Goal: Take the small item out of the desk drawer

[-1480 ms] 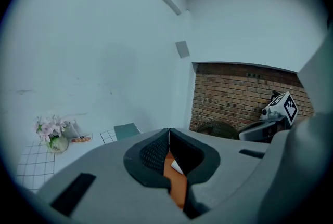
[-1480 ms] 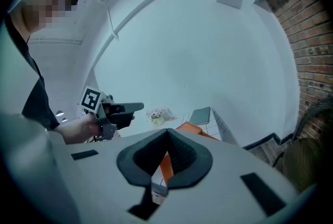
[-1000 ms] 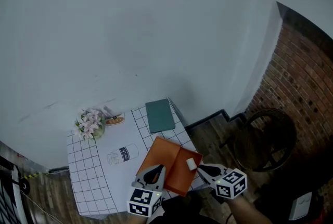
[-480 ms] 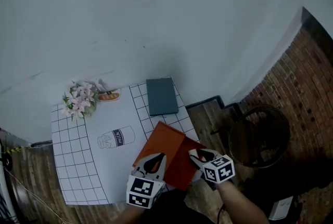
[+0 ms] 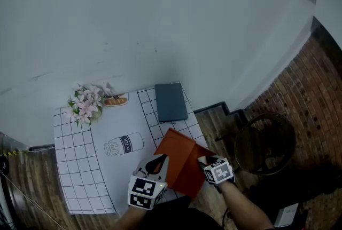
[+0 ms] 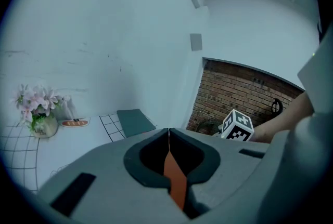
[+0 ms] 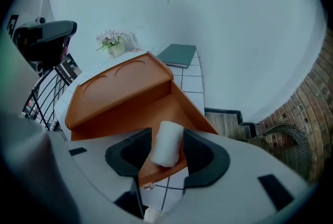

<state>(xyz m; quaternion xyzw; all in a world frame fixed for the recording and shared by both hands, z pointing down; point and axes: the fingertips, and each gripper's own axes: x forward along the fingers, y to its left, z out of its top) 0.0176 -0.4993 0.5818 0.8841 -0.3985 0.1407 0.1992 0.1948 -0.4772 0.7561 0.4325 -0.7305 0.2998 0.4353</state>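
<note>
An orange drawer box (image 5: 180, 155) lies open at the table's near right corner. In the right gripper view a small white roll (image 7: 166, 144) rests on the drawer's (image 7: 119, 88) low front corner. My right gripper (image 7: 167, 137) straddles the roll with its jaws opening, one on each side, and a little room shows at the pads. In the head view that gripper (image 5: 206, 160) covers the roll. My left gripper (image 5: 156, 163) is at the drawer's left edge. In its own view the left gripper (image 6: 168, 137) is shut on a thin orange edge (image 6: 175, 179) of the drawer.
A dark green book (image 5: 171, 102) lies at the table's far right. A vase of pink flowers (image 5: 85, 107) and a bread piece (image 5: 116, 101) sit at the far left. The cloth (image 5: 80, 170) carries a milk print (image 5: 124, 144). A round chair (image 5: 264, 141) stands right of the table by the brick wall.
The right gripper has moved left onto the drawer's near corner. The white roll that lay in plain sight beside it is now under it. The left gripper stays at the drawer.
</note>
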